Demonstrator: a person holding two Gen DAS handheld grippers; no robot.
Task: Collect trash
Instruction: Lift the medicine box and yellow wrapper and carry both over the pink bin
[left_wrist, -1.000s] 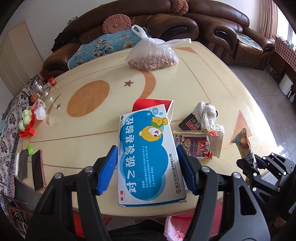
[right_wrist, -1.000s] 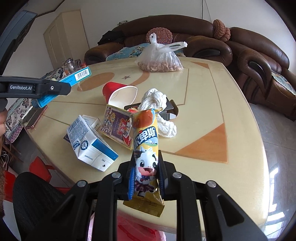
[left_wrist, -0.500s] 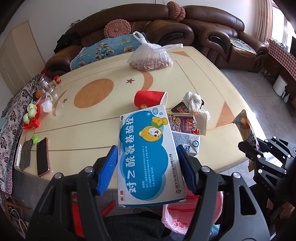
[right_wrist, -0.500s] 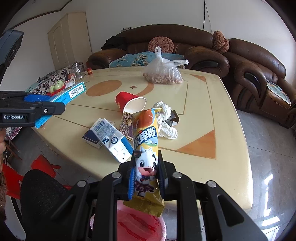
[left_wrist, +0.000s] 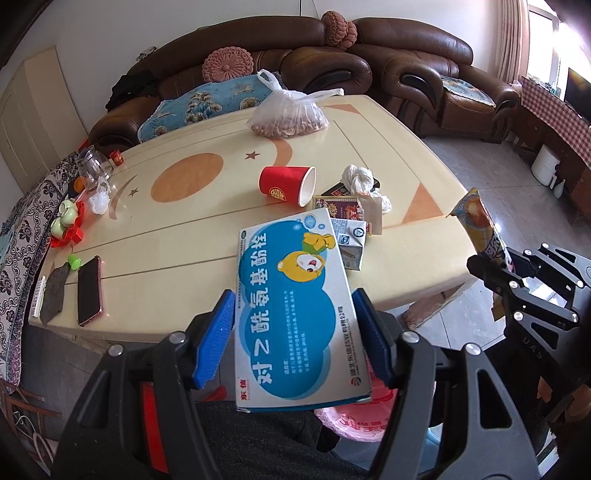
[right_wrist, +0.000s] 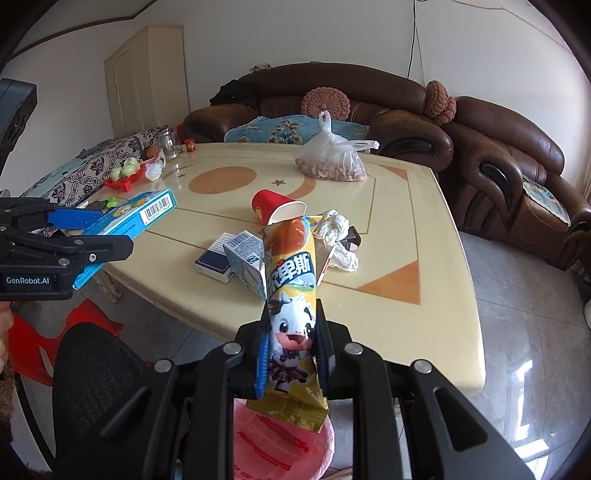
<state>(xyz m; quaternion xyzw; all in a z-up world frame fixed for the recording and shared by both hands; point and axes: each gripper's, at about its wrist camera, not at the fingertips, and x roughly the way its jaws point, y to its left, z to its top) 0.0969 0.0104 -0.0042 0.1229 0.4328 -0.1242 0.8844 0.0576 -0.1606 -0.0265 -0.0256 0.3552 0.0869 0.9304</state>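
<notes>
Both grippers carry trash off the table's near edge

The left gripper (left_wrist: 295, 332) clamps a blue medicine box (left_wrist: 295, 314); the right gripper (right_wrist: 291, 347) pinches a yellow snack wrapper (right_wrist: 291, 295). A pink-lined bin (right_wrist: 280, 446) sits at 6 o'clock below; a red cup (left_wrist: 286, 182) lies on the table (left_wrist: 184, 236) at 12

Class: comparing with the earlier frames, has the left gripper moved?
Yes. The left gripper, gripping the blue medicine box, has pulled back off the table edge, towards the pink-lined bin.
</notes>
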